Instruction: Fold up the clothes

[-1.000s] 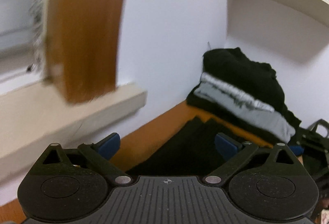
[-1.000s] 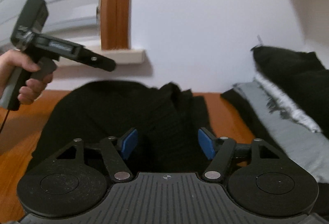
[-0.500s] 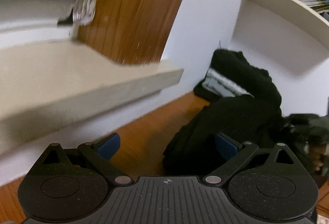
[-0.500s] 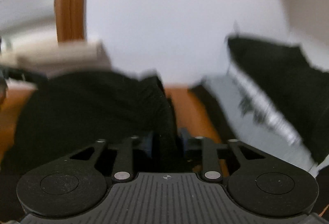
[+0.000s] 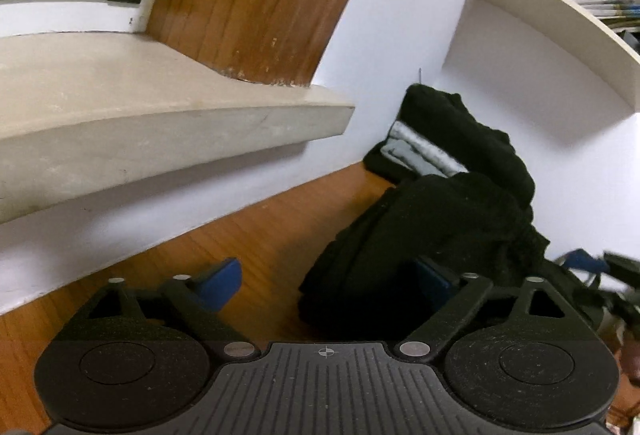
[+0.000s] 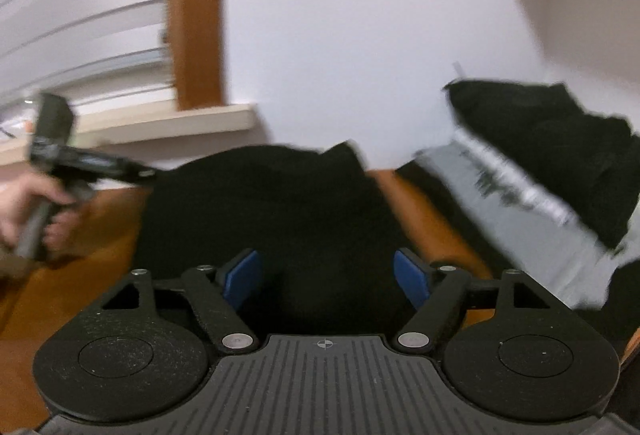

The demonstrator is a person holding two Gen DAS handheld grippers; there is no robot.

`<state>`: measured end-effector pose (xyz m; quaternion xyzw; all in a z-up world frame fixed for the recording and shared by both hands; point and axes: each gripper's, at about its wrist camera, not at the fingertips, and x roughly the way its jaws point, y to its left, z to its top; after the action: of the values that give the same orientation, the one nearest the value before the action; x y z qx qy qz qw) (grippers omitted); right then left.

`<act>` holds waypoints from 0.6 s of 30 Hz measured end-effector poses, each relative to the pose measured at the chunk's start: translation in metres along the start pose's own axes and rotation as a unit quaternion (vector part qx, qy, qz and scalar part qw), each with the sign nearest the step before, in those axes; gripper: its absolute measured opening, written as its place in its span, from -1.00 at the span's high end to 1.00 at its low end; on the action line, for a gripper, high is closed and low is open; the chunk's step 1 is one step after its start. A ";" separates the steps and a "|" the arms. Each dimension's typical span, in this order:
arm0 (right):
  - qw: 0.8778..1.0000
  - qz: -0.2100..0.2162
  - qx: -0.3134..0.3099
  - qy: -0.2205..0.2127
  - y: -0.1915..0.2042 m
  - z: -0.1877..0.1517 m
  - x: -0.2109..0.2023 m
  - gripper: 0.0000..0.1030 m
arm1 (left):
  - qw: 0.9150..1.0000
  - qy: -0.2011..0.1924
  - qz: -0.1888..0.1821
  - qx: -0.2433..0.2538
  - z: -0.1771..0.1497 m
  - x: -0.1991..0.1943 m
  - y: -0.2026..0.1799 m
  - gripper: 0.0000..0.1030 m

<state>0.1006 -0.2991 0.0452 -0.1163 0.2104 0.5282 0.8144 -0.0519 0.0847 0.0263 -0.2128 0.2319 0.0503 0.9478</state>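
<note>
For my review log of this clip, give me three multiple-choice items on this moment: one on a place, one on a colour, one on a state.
1. Where is the stack of folded clothes?
A. On the windowsill
B. On the wooden table against the wall
C. On the bookshelf

2. What colour are the fingertip pads of the right gripper?
A. Blue
B. Red
C. White

3. How is the left gripper?
A. Shut on a garment
B. Shut on nothing
C. Open

Answers:
1 B, the stack rests on the wood surface at the wall.
2 A, both pads show blue.
3 C, its pads stand wide apart beside the black garment.
</note>
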 end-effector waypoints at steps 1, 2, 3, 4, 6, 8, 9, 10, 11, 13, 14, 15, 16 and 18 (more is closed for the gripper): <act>1.000 0.004 -0.001 0.003 0.007 -0.004 -0.003 -0.44 | 1.000 0.001 -0.001 0.003 0.000 0.000 -0.001 -0.37; 1.000 0.007 -0.002 0.004 0.014 -0.008 -0.005 -0.44 | 1.000 0.002 -0.001 0.006 -0.001 0.000 -0.002 -0.08; 1.000 0.009 -0.003 0.003 0.021 -0.012 -0.008 -0.44 | 1.000 0.003 -0.002 0.009 -0.001 0.000 -0.002 0.13; 1.000 0.012 -0.004 0.004 0.027 -0.015 -0.011 -0.44 | 1.000 0.004 -0.002 0.012 -0.001 0.000 -0.003 0.16; 1.000 0.023 -0.005 0.005 0.041 -0.019 -0.016 -0.44 | 1.000 0.006 -0.004 0.017 -0.002 0.000 -0.005 0.28; 1.000 0.026 -0.011 0.007 0.055 -0.020 -0.017 -0.44 | 1.000 0.008 -0.005 0.023 -0.003 0.001 -0.006 0.29; 0.999 0.027 -0.017 0.009 0.063 -0.020 -0.017 -0.44 | 1.000 0.009 -0.005 0.026 -0.003 0.001 -0.007 0.29; 0.999 0.025 -0.022 0.009 0.070 -0.020 -0.016 -0.44 | 1.000 0.010 -0.006 0.029 -0.004 0.001 -0.008 0.29; 0.999 0.024 -0.027 0.009 0.077 -0.020 -0.016 -0.44 | 1.000 0.009 -0.006 0.029 -0.004 0.001 -0.008 0.29; 0.999 0.022 -0.037 0.007 0.092 -0.020 -0.016 -0.44 | 1.000 0.006 -0.007 0.024 -0.005 0.001 -0.006 0.26; 0.999 0.021 -0.044 0.008 0.100 -0.021 -0.016 -0.44 | 1.000 0.004 -0.007 0.019 -0.005 0.001 -0.005 0.15; 0.998 0.021 -0.052 0.008 0.108 -0.021 -0.015 -0.45 | 1.000 0.003 -0.003 0.020 -0.004 0.002 -0.005 0.02; 0.998 0.019 -0.062 0.010 0.116 -0.022 -0.014 -0.46 | 1.000 0.005 -0.002 0.022 -0.004 0.002 -0.005 -0.05; 0.995 0.004 -0.099 0.017 0.132 -0.027 -0.008 -0.49 | 1.000 0.011 -0.005 0.019 -0.004 0.002 -0.002 -0.10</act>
<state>-0.0279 -0.2624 0.0296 -0.2045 0.1712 0.5481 0.7928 -0.0511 0.0811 0.0227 -0.1968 0.2424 0.0392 0.9492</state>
